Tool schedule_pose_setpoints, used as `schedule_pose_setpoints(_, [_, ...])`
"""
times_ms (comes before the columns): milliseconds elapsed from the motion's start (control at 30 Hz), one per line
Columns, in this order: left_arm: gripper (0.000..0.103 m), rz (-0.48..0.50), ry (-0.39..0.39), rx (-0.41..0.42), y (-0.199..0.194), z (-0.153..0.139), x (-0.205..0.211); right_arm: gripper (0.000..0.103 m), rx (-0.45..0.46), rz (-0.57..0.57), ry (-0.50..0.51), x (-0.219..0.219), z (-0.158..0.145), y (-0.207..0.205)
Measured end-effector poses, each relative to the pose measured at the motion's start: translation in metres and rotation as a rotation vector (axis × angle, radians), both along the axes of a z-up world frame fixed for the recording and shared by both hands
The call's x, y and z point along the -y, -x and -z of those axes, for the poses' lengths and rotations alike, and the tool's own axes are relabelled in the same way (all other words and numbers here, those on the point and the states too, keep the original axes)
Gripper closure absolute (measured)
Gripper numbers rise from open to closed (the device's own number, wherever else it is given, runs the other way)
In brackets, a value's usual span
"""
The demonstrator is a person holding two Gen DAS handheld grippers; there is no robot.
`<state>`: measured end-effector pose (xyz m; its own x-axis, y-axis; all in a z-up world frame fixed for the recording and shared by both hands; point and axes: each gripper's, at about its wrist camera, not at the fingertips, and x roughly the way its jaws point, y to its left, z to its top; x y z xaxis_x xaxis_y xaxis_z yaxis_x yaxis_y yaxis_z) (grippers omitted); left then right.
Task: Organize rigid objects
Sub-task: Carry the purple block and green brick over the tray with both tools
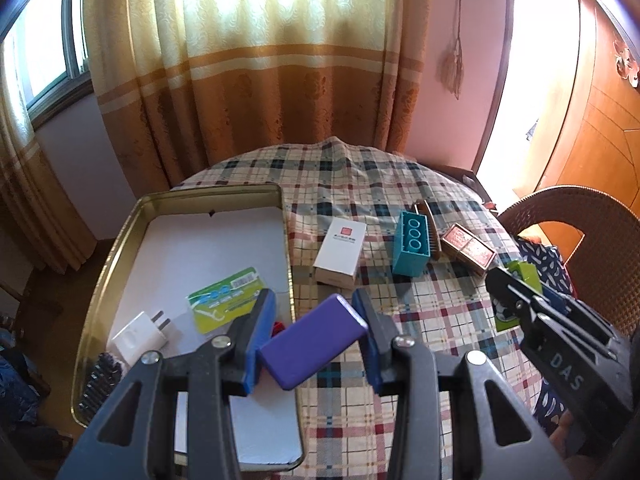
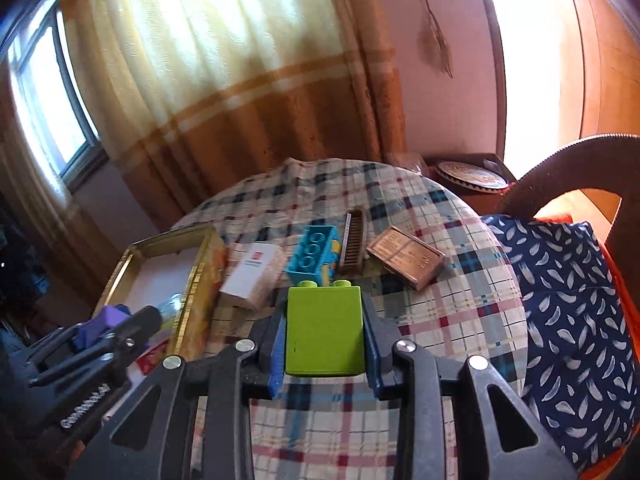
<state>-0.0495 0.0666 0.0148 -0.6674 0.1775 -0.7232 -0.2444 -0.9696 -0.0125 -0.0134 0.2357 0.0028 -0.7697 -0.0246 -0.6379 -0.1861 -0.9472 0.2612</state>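
Purple block [image 1: 313, 346] clamped in left gripper [image 1: 314, 342] | green brick [image 2: 325, 330] clamped in right gripper [image 2: 325, 340] | tin tray [image 1: 120, 240] lay left of the left gripper

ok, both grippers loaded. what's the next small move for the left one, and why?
Probably carry the purple rectangular block a little further left and lower it onto the white liner of the gold metal tin. The left gripper is clamped on it right at the tin's near rim, and there is bare liner beside the white plug adapter and the green card.
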Motion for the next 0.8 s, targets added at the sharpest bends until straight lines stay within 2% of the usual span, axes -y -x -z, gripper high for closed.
schedule_pose_setpoints(800, [0.064,-0.086,-0.009,-0.033,-0.013,-0.006,0.062,0.069,-0.066,-0.148,-0.075,0.082,-0.034,-0.015])
